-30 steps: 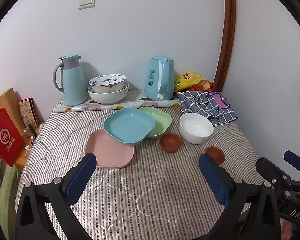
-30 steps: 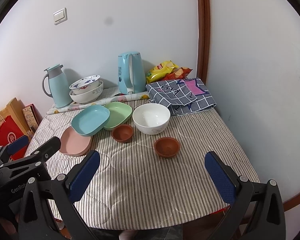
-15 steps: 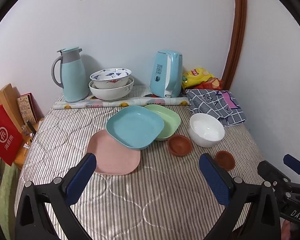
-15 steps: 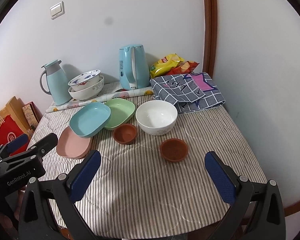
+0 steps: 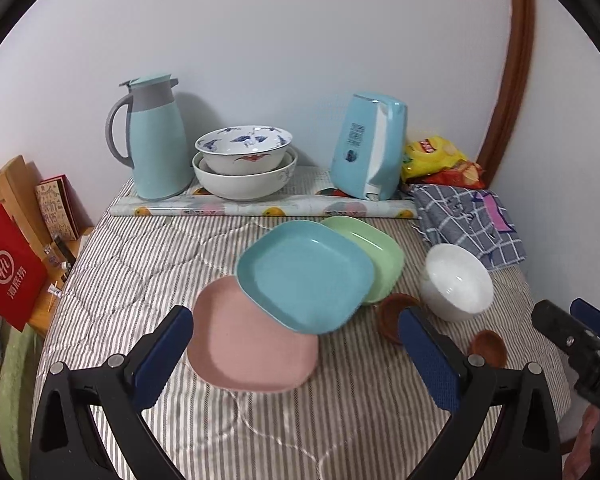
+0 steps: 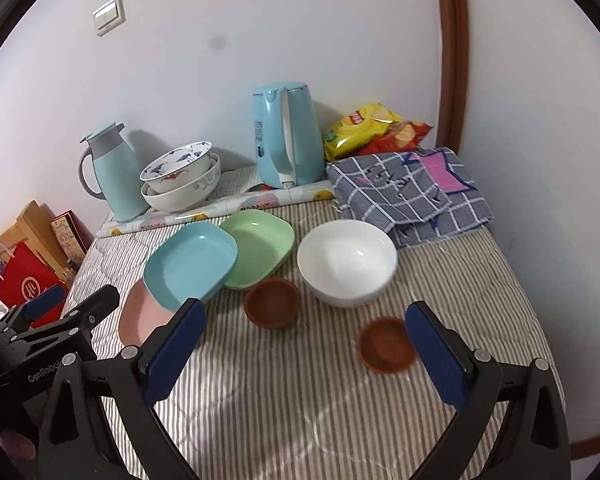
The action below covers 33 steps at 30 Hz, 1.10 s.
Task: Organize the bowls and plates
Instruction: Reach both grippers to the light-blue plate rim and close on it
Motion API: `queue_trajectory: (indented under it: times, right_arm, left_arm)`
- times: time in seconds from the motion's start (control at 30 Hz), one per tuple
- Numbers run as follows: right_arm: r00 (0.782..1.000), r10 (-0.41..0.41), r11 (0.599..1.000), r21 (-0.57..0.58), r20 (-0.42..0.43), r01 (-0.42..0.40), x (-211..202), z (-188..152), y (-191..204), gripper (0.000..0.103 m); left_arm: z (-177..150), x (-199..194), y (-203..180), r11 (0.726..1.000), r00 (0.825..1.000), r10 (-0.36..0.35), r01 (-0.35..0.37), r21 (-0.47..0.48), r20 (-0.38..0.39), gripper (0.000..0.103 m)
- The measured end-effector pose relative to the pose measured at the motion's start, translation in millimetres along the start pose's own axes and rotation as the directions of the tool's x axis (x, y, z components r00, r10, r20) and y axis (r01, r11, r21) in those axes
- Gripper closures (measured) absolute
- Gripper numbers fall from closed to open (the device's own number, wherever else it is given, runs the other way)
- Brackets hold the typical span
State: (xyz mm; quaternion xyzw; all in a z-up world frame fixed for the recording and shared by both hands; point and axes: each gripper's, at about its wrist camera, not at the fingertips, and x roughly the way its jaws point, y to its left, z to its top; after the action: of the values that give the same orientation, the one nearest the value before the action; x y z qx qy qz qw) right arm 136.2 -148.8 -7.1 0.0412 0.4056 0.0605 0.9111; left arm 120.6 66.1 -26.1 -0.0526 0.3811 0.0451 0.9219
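On the striped cloth a blue square plate (image 5: 306, 276) (image 6: 190, 266) leans over a pink plate (image 5: 252, 348) (image 6: 138, 318) and a green plate (image 5: 374, 254) (image 6: 258, 246). A white bowl (image 5: 458, 282) (image 6: 346, 262) stands to their right, with two small brown dishes (image 5: 396, 314) (image 5: 488, 348) (image 6: 272, 302) (image 6: 386, 344) in front. Two patterned bowls (image 5: 244, 162) (image 6: 182, 180) are stacked at the back. My left gripper (image 5: 296, 356) is open just short of the pink plate. My right gripper (image 6: 306, 350) is open, near the brown dishes. Both are empty.
At the back stand a teal thermos jug (image 5: 156, 138) (image 6: 110, 174), a blue kettle (image 5: 370, 146) (image 6: 286, 140), a rolled mat (image 5: 260, 210), snack bags (image 5: 436, 156) (image 6: 374, 128) and a checked cloth (image 5: 470, 222) (image 6: 410, 194). A red bag (image 5: 8, 276) sits off the left edge.
Both grippers have moved forward toward the dishes, which now look larger and closer. Nothing on the table has moved. Both grippers stay open.
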Motion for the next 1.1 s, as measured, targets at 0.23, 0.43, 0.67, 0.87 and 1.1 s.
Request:
queue_trajectory:
  times: [0.23,0.43,0.67,0.87,1.1]
  right_arm:
    - [0.999,0.045,0.999,-0.01,-0.021,-0.045,30,24,17,0.012]
    - [0.996,0.064,0.996,-0.059,-0.054,-0.068,63,39,35,0.021]
    - [0.989,0.094,0.992,-0.077,-0.111,-0.103,112,47,51,0.034]
    - [0.979,0.105,0.988,-0.091,-0.174,-0.122,150,46,63,0.044]
    - [0.964,0.121,0.985,-0.093,-0.239,-0.147,183,42,73,0.06]
  left_arm:
    - [16,28,16,1.0,1.0,0.01,-0.011,-0.024,-0.027,0.004]
    - [28,54,27,0.999,0.999,0.024,-0.025,-0.038,-0.041,0.007]
    - [33,93,43,0.997,0.996,0.022,-0.029,-0.07,-0.09,0.019]
    - [34,127,55,0.993,0.989,-0.007,-0.01,-0.118,-0.15,0.039]
    - [31,157,54,0.997,0.982,-0.019,0.004,-0.082,-0.186,0.047]
